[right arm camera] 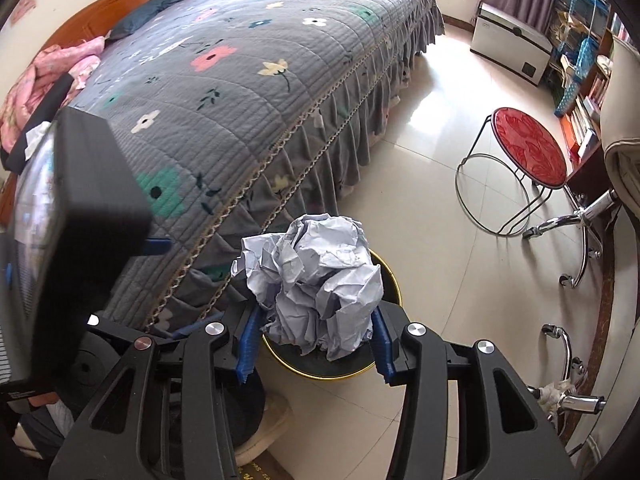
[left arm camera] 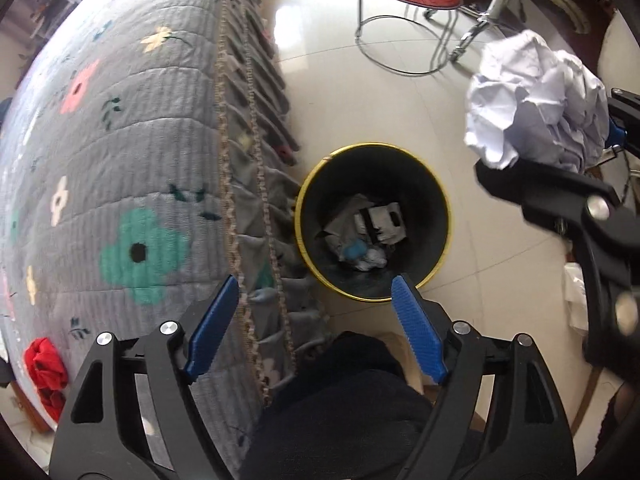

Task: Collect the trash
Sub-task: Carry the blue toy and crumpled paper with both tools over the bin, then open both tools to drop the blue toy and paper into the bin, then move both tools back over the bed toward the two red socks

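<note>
A black trash bin with a gold rim stands on the floor beside the bed and holds crumpled scraps. My left gripper is open and empty, above the bin's near rim. My right gripper is shut on a large crumpled white paper ball. It holds the ball above the bin, which the ball mostly hides. The ball also shows in the left wrist view, up and to the right of the bin, with the right gripper's black arm under it.
A bed with a grey flowered quilt runs along the left. A red round stool with a wire frame and a chrome chair base stand on the tiled floor to the right. A red cloth lies on the quilt.
</note>
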Available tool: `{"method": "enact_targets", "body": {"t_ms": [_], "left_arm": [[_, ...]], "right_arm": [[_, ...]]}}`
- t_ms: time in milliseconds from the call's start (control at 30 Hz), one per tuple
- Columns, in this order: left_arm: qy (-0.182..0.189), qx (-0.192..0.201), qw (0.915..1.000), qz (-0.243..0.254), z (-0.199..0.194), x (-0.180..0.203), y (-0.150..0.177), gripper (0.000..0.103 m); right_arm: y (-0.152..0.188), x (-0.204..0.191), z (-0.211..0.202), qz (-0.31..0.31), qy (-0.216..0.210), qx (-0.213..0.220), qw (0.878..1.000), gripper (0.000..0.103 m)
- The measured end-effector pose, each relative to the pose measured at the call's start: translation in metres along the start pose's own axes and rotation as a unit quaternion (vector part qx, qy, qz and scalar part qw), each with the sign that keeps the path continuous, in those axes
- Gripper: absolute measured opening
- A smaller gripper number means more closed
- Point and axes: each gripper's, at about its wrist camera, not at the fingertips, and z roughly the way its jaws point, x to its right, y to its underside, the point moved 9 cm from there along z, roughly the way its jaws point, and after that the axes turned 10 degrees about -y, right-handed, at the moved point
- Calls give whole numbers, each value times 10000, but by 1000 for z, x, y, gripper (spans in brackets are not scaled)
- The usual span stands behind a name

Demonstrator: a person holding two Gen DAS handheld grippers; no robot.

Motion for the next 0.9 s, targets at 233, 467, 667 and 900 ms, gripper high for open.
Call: {"method": "enact_targets", "body": {"t_ms": [233,467,667,900], "left_arm": [[-160,-18,9997,-184,-4,-24,12,78],[-155,13,9994,-312,-11,-40,22,80],[-173,93,9990,-399,-19,-54,36,80],[-346,187,9974,-601,-33,-83,62,80]], "right_arm": [[7,13,37,46,336,-376,9987,72],[11,2,44,-11,276,-518,9983,79],[9,-23,34,-220,243,-450,9984,81],[2,-64,29,-568,141,-364,9976,82]]}}
